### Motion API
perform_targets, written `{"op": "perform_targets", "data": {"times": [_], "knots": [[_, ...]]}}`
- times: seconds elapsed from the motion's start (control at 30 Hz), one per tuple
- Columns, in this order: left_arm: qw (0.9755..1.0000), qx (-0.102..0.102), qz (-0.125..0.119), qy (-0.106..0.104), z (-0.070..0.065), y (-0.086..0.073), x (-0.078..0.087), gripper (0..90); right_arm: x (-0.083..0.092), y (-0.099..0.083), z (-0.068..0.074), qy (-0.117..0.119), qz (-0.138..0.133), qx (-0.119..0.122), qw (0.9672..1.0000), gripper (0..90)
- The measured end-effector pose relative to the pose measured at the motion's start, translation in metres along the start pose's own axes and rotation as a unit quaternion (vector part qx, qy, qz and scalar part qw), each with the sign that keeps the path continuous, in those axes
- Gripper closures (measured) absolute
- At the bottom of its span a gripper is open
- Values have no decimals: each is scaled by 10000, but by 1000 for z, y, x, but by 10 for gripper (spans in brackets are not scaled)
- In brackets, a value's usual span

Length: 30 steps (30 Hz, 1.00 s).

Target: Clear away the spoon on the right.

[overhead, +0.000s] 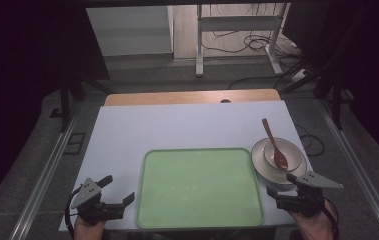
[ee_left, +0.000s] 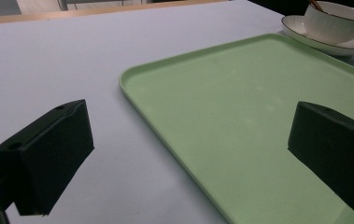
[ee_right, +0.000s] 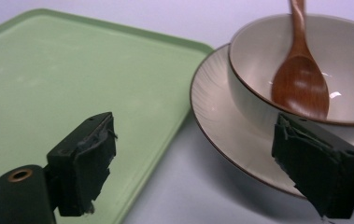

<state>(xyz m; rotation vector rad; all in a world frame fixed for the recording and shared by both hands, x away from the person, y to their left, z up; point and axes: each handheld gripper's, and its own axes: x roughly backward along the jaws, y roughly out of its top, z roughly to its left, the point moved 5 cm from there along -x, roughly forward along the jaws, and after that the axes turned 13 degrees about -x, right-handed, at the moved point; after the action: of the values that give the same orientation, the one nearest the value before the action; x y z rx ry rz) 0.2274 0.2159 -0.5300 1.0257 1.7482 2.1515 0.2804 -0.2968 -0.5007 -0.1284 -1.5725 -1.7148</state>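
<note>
Surface: a pale white table top over a wooden desk edge, with a dim room, cables and a metal frame behind it.
Tray: a green tray lies flat and bare at the near middle of the table.
Stack: a cream bowl sits on a saucer, just right of the tray and apart from its rim.
Spoon: the wooden spoon lies in the bowl, scoop down at the near side.
Spoon axis: its long axis runs away from the person, with the handle leaning over the far rim, up and slightly left.
Right gripper: the right gripper sits just before the saucer, jaws spread wide and holding nothing.
Left gripper: the left gripper is released too, at the tray's near left corner.
Risk: a grip on the saucer rim could tilt the stack, so the bowl slides and the spoon tips out.
Second risk: a jaw could knock the overhanging handle and lever the spoon out.
</note>
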Motion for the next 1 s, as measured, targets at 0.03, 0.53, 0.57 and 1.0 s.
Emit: {"op": "perform_targets", "data": {"times": [0.03,0.53,0.57,1.0], "knots": [[10000,-10,23,-14,-1,0,-1,0,-1,0,0,14,-22,58,10000,128],[9999,-95,66,-76,-3,-1,-3,0,-1,0,3,-32,-99,315,9995,54],[9999,-96,63,-76,-3,-1,-3,0,-2,0,3,-50,-98,323,9994,52],[9999,-102,-5,-44,-3,0,-2,0,-3,2,0,-16,-54,224,9997,34]]}}
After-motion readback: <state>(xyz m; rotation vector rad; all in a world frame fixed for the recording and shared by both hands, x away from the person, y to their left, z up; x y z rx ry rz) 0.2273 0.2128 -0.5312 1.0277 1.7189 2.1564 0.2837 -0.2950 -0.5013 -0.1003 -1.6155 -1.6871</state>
